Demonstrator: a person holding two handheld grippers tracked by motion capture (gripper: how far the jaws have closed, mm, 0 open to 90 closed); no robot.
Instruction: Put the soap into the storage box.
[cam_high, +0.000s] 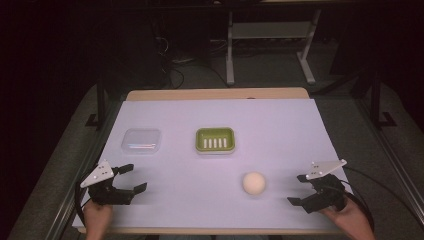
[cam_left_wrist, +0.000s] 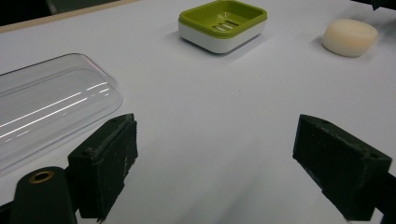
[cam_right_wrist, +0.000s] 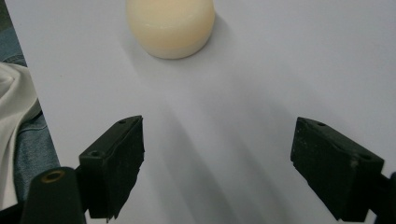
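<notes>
A round cream soap bar (cam_high: 254, 183) (cam_left_wrist: 350, 37) (cam_right_wrist: 171, 25) lies on the white sheet, front centre-right. A green and white soap dish (cam_high: 215, 140) (cam_left_wrist: 222, 24) sits in the middle. To the dish's left lies a clear plastic lid (cam_high: 141, 140) (cam_left_wrist: 49, 105). At the front left corner my left gripper (cam_high: 131, 178) (cam_left_wrist: 215, 165) is open and holds nothing, with the lid just beyond its left jaw. My right gripper (cam_high: 299, 189) (cam_right_wrist: 217, 168) is open at the front right. It faces the soap, which lies a short way ahead of its jaws.
The white sheet (cam_high: 280, 130) covers a wooden table whose far edge (cam_high: 215, 93) shows. Desk legs and cables stand on the dark floor beyond. Jeans and a white cloth (cam_right_wrist: 16, 121) show past the sheet's near edge.
</notes>
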